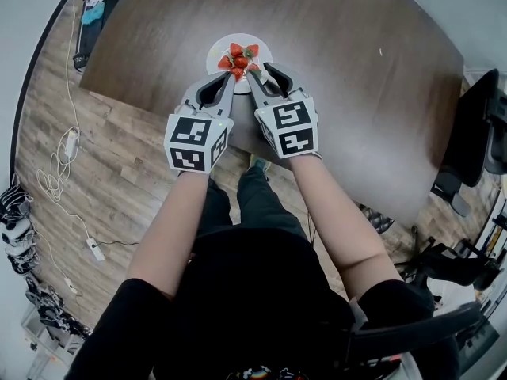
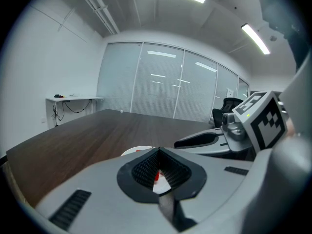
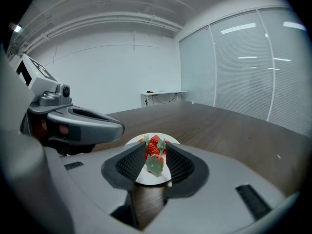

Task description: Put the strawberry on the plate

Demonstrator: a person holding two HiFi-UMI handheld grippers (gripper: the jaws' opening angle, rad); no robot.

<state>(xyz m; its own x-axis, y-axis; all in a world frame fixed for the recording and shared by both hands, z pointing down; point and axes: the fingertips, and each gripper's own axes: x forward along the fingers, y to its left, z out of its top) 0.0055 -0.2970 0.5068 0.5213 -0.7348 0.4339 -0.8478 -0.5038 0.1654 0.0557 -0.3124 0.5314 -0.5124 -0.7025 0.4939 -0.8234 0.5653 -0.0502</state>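
Park the left gripper (image 2: 157, 152), pinched together on nothing, just beside. With the right gripper (image 3: 155, 147) closed partway on the strawberry (image 3: 155, 164) (leafy cap facing back), sink low over the near, bare part of the plate (image 1: 216, 52). Part the jaws slowly, short of the heaped berries (image 1: 240, 56) beyond, to avoid a roll onto the dark table (image 1: 348, 70).
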